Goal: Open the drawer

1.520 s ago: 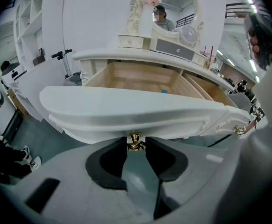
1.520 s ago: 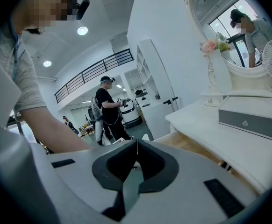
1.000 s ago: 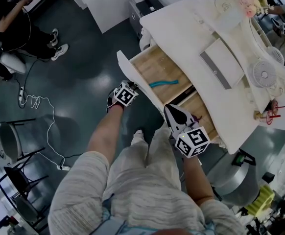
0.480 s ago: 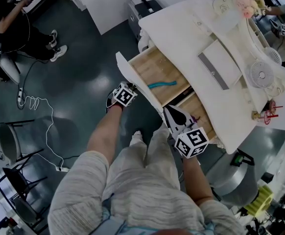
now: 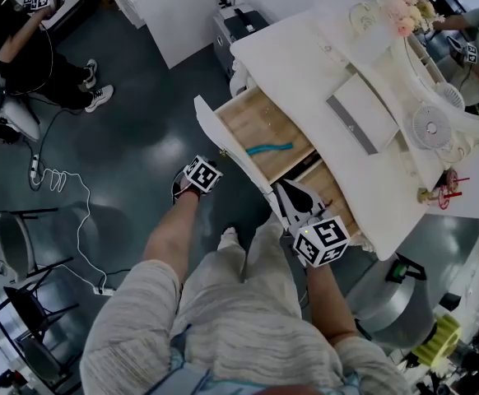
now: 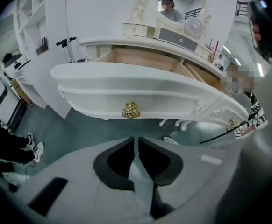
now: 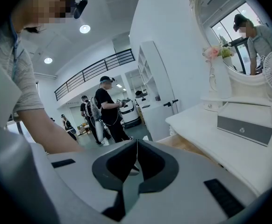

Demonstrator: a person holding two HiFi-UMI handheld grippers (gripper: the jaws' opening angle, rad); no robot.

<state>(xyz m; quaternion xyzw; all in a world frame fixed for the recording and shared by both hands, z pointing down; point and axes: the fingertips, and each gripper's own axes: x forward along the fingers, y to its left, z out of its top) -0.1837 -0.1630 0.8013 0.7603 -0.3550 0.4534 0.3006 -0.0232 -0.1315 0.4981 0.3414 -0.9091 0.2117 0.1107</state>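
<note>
Drawer (image 5: 260,134): stands open. My left hand-held gripper (image 6: 135,141): jaws closing on nothing. My right hand-held gripper (image 7: 136,146): closed, empty.

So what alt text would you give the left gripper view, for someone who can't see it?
An open white drawer with a gold handle fills the middle, its pale wood inside showing under the dressing table top. Below it the left gripper has grey jaws that are closing, almost together, with nothing between them, clear of the handle.

Heathered grey shirt (image 5: 223,327), black-white marker cubes (image 5: 202,174)
</note>
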